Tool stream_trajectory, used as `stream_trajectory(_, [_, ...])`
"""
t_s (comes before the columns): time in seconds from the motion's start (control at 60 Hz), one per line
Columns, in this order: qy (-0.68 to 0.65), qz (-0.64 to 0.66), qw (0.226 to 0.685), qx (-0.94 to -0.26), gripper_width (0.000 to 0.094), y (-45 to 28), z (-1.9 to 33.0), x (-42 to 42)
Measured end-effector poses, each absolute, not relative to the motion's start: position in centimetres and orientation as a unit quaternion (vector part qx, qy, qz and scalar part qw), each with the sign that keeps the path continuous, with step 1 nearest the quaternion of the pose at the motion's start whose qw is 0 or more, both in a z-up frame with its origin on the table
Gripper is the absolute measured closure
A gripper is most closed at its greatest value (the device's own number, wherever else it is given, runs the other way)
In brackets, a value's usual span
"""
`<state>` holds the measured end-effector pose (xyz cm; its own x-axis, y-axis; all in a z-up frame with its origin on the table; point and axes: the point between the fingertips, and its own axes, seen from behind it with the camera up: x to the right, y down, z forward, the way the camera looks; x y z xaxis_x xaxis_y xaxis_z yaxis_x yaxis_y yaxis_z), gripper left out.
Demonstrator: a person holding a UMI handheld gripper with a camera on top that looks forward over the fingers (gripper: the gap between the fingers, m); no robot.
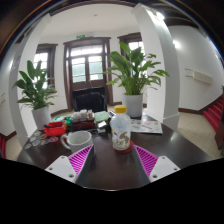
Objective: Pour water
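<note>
A clear plastic bottle (121, 130) with a yellow cap and a patterned label stands upright on a red coaster on the dark round table (110, 165), just ahead of the fingers and slightly toward the right one. A white cup (77, 141) stands to its left, beyond the left finger. My gripper (112, 160) is open and empty, with the magenta pads (80, 156) spread wide on both sides. Nothing is between the fingers.
A red box (55, 128) and other small items lie at the table's far left. A dark chair (90, 100) stands behind the table. Large potted plants stand at the left (38, 90) and behind the bottle (133, 72). Papers (148, 124) lie at the far right.
</note>
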<state>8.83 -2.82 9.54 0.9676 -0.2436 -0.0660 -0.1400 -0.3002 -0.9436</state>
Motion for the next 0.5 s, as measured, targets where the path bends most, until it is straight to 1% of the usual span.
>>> stream_trajectory(0.083, [0.111,-0.038,0.585,-0.802,0.0163,-6.2,12.3,6.7])
stream_trajectory(0.217, [0.102,-0.031,0.59,-0.801,0.0164,-9.8,15.6,4.2])
stream_trajectory(0.367, [0.075,-0.042,0.598,-0.797,0.0162,-12.3,18.4,1.8])
stream_trajectory(0.5, [0.05,-0.045,0.599,-0.798,0.0151,-13.6,19.3,0.3])
